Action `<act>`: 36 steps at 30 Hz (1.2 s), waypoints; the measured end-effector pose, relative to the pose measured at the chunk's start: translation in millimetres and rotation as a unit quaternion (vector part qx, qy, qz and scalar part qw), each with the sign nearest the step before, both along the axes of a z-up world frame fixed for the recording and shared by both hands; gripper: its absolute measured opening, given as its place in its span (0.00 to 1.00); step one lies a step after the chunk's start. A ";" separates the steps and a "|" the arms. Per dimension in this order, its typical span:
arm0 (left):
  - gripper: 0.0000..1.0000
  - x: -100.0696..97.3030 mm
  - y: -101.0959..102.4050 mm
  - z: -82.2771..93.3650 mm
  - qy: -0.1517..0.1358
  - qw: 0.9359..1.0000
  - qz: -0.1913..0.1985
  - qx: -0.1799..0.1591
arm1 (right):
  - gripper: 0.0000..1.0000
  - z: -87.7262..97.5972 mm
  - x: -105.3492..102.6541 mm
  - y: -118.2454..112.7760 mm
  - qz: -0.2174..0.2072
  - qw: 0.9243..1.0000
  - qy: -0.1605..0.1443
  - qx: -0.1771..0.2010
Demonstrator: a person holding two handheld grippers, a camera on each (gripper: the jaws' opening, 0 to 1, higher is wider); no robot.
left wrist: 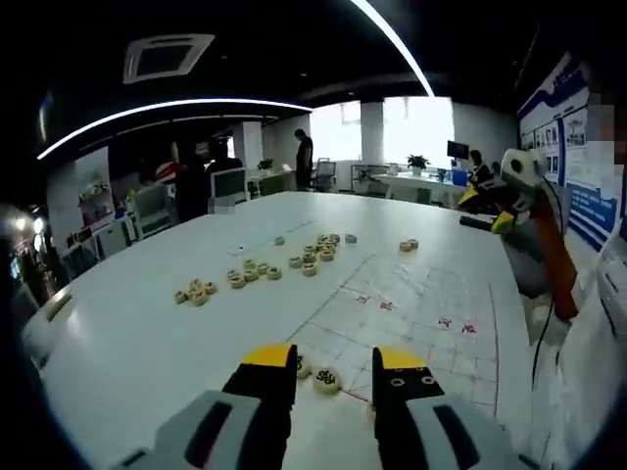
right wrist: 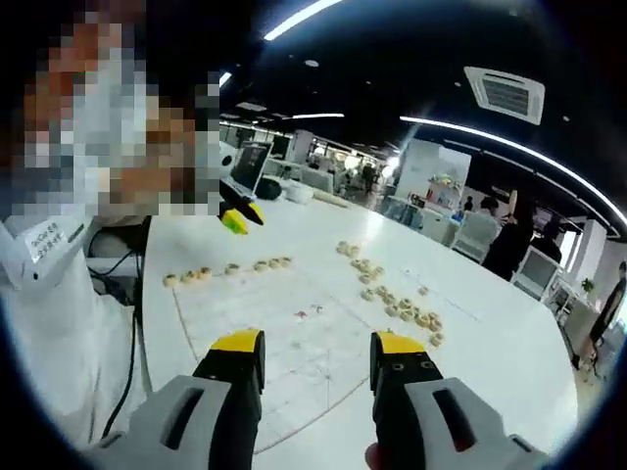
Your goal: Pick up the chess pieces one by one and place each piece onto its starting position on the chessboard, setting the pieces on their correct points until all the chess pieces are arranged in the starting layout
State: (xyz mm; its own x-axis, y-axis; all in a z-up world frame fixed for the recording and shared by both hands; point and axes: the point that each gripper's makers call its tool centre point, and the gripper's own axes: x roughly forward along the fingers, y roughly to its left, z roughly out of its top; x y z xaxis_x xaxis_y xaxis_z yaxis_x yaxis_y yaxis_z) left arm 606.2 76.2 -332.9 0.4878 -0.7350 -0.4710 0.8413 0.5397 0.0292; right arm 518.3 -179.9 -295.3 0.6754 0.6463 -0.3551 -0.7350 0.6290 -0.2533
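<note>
A chessboard with thin red lines is printed on the white table. In the left gripper view my left gripper is open low over the board's near edge. A round pale piece lies on the table between its jaws, not gripped. Loose pieces lie scattered beyond the board. My right gripper shows at the right. In the right gripper view my right gripper is open above the chessboard with nothing between its fingers. A row of pieces lines the far edge, near my left gripper.
A person in a white shirt sits beside the board with a black cable hanging near it. More loose pieces lie right of the board. Desks, monitors and people stand beyond the table's far edge.
</note>
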 end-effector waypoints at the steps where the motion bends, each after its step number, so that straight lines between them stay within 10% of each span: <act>1: 0.33 4.2 -2.1 -2.0 0.005 1.000 -0.003 0.008 | 0.44 -0.6 2.2 0.4 -0.002 1.000 0.003 -0.001; 21: 0.35 136.6 -113.2 -26.2 0.030 0.998 -0.044 0.030 | 0.44 -5.4 15.9 -13.8 -0.040 0.999 0.009 -0.017; 36: 0.29 159.1 -177.3 -67.6 0.042 0.996 -0.069 0.042 | 0.43 -4.9 17.3 -19.9 -0.048 0.999 0.007 -0.015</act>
State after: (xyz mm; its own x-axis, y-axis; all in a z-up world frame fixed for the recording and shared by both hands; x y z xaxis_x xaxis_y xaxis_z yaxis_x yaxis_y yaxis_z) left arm 765.3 -101.1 -400.5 0.3415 -0.7487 -0.5682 0.9087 0.4174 -0.0038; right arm 535.6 -199.8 -300.3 0.7290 0.5670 -0.3835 -0.6748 0.6894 -0.2633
